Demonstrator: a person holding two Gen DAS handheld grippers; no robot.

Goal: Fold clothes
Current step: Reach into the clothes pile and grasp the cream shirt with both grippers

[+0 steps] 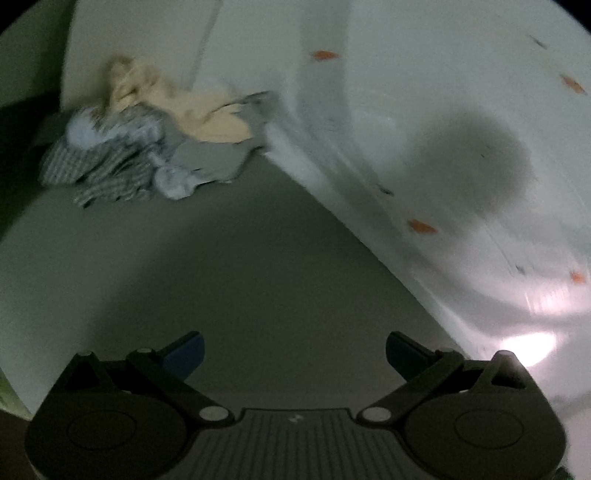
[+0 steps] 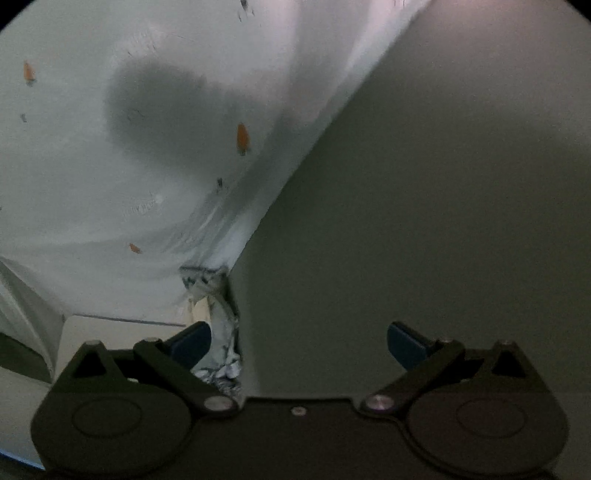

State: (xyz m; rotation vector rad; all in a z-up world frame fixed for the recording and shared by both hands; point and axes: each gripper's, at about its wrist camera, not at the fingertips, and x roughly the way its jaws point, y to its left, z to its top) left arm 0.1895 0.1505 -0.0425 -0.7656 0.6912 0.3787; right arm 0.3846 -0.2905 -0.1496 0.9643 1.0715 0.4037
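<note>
A white garment with small orange marks (image 1: 424, 122) lies spread on the grey surface (image 1: 221, 280) and fills the right of the left wrist view. It also fills the upper left of the right wrist view (image 2: 110, 184), with a crumpled corner (image 2: 218, 314) near the left finger. My left gripper (image 1: 294, 350) is open and empty, above the grey surface just left of the garment's edge. My right gripper (image 2: 299, 341) is open and empty, over the garment's edge.
A pile of clothes (image 1: 147, 144), cream, grey and striped pieces, lies at the far left against a pale wall (image 1: 147, 33). Bare grey surface (image 2: 443, 184) extends to the right of the garment. A dark round shadow (image 1: 476, 158) falls on the garment.
</note>
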